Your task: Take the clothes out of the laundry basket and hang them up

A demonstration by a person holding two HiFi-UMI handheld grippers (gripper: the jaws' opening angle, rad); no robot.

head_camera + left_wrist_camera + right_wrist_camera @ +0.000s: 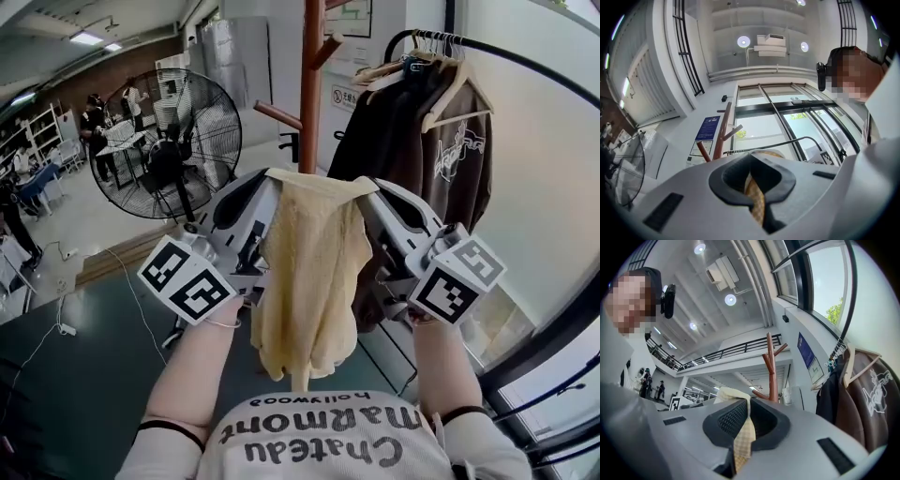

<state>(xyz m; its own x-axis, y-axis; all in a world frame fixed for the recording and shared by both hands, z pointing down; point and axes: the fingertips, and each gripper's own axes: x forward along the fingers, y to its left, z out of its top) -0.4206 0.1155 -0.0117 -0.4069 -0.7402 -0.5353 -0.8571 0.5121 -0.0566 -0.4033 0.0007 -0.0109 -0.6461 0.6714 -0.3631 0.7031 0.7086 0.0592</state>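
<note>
A pale yellow waffle-knit garment [309, 272] hangs between both grippers, held up by its top edge in front of the person's chest. My left gripper [264, 192] is shut on the garment's left top corner, and the cloth [756, 197] shows pinched between its jaws. My right gripper [373, 195] is shut on the right top corner, the cloth [743, 439] caught between its jaws. The black clothes rail [497, 49] with brown garments on wooden hangers [441, 122] stands to the right. The laundry basket is not in view.
A wooden coat stand [309, 84] rises straight behind the held garment. A big black floor fan [169, 141] stands at the left rear, with people and tables beyond it. A window wall [562, 375] runs along the right. The floor is dark green [84, 375].
</note>
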